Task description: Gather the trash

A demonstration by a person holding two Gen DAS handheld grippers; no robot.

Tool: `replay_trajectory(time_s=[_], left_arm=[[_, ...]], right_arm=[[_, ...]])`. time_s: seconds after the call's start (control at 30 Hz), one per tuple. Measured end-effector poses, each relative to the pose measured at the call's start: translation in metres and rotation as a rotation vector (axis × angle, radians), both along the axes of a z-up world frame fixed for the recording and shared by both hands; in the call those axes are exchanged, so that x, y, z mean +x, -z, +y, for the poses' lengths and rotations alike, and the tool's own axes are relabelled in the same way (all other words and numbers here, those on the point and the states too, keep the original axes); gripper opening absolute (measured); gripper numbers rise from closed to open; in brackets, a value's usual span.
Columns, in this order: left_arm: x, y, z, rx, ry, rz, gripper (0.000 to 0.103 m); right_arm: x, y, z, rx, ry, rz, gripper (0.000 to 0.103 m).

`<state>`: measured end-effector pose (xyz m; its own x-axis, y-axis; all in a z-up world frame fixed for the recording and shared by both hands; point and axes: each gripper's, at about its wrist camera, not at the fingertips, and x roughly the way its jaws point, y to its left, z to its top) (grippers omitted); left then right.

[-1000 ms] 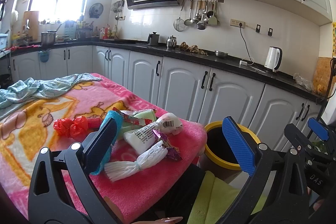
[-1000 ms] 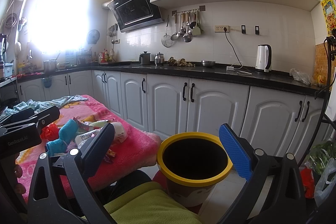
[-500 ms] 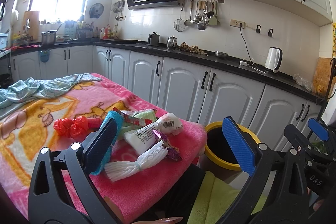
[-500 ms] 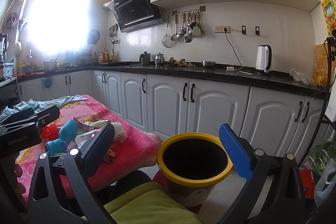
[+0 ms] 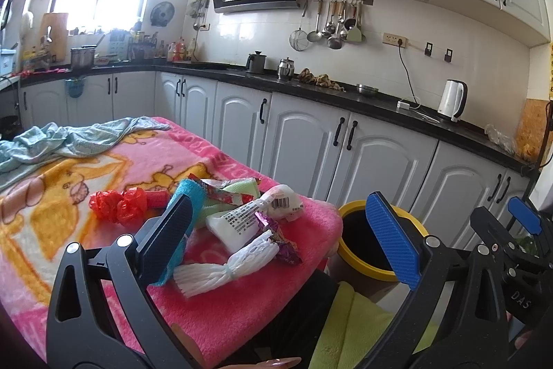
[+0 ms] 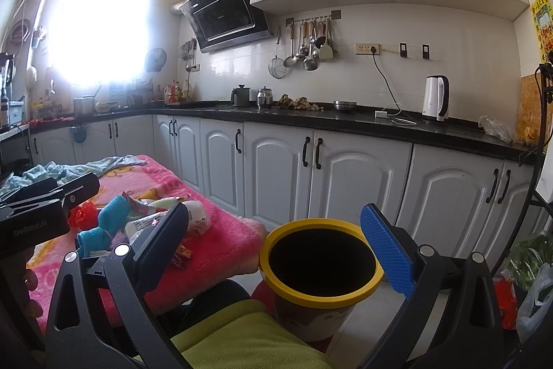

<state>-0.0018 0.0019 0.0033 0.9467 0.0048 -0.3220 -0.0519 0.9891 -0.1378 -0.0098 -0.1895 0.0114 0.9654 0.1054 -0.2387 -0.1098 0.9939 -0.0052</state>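
Nothing has moved since the earlier frames. Left gripper (image 5: pixel 276 237): jaws spread, empty, poised over the trash pile (image 5: pixel 242 217) heaped on the pink blanket (image 5: pixel 221 310). Right gripper (image 6: pixel 273 248): spread, empty, facing the yellow-rimmed bin (image 6: pixel 321 261) beside the blanket's edge for drop-off.

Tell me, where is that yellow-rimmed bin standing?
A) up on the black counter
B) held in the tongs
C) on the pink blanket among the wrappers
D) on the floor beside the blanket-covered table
D: the yellow-rimmed bin stands on the floor just off the edge of the pink blanket, and both tongs are open and empty.
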Motion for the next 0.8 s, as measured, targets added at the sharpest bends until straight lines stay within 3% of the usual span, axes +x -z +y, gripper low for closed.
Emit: replay_trajectory(time_s=[0.2,0.8], left_arm=[[0.000,0.002,0.010,-0.027,-0.018,0.006,0.092],[-0.004,0.001,0.073,-0.103,-0.198,0.032,0.092]], right_arm=[[0.003,0.002,0.004,-0.014,-0.037,-0.002,0.097],[0.011,-0.007,0.062,-0.075,-0.322,0.026,0.097]])
